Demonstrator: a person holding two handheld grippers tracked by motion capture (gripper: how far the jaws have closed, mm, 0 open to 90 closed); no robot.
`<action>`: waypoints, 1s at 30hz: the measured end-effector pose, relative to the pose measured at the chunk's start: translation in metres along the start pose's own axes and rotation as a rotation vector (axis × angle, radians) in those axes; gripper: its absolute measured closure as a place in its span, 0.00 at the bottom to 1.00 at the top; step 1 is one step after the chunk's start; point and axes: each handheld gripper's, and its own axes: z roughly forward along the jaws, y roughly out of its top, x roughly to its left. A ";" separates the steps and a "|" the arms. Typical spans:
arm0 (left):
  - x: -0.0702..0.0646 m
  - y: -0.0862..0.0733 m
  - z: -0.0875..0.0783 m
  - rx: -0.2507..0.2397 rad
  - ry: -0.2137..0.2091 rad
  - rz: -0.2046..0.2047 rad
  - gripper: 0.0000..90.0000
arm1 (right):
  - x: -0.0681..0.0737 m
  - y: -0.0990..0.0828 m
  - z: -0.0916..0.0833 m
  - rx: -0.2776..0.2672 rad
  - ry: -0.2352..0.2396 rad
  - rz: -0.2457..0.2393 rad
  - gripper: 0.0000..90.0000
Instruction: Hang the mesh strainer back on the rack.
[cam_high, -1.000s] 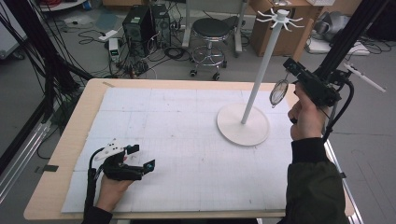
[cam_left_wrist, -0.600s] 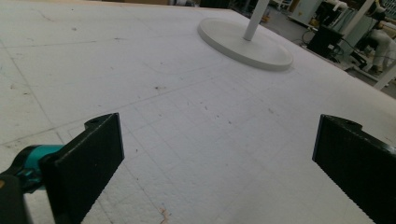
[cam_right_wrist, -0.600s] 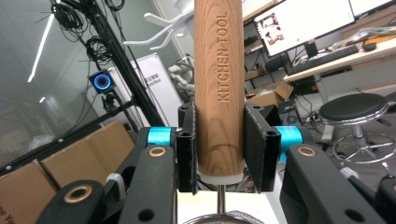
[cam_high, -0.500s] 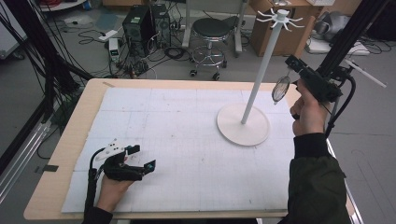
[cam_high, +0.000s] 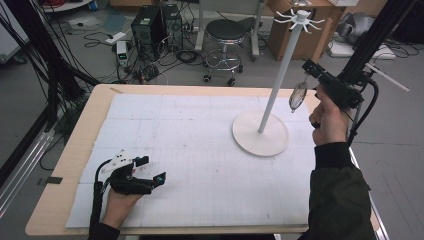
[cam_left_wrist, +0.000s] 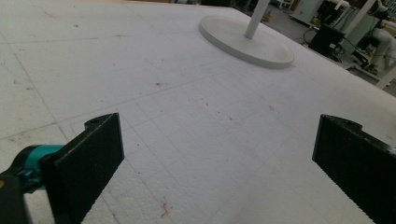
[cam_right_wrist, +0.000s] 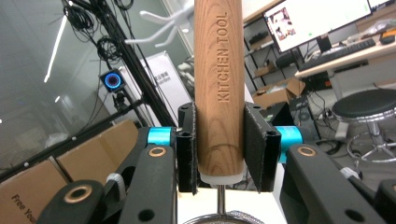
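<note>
My right gripper (cam_high: 311, 70) is held up at the right of the table, shut on the wooden handle (cam_right_wrist: 219, 84) of a small strainer marked KITCHEN TOOL. The strainer's wire mesh bowl (cam_high: 298, 96) hangs just below the jaws, close beside the white pole of the hook stand (cam_high: 278, 80). The stand's round base (cam_high: 260, 134) sits on the mat, and its hooks (cam_high: 300, 17) spread out at the top, above the strainer. My left gripper (cam_high: 150, 171) rests on the mat at the front left, jaws wide open and nothing between them (cam_left_wrist: 215, 158).
A white foam mat (cam_high: 190, 150) covers the wooden table (cam_high: 80, 150). Beyond the far edge stand a stool (cam_high: 227, 32), a computer tower (cam_high: 150, 25) with cables, and cardboard boxes. A black frame post (cam_high: 370, 45) rises right behind my right hand.
My right hand has edged slightly upward with the strainer beside the pole. The left gripper has stayed where it was.
</note>
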 end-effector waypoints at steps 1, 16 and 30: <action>0.000 0.000 0.000 -0.002 0.000 -0.001 0.03 | 0.000 0.000 0.000 0.002 0.001 0.005 0.76; 0.000 0.000 -0.001 -0.004 0.002 -0.001 0.03 | 0.001 -0.014 0.008 0.028 0.010 -0.001 0.76; -0.001 0.000 0.000 -0.002 -0.001 0.000 0.03 | 0.006 -0.013 0.009 0.067 -0.003 -0.061 0.72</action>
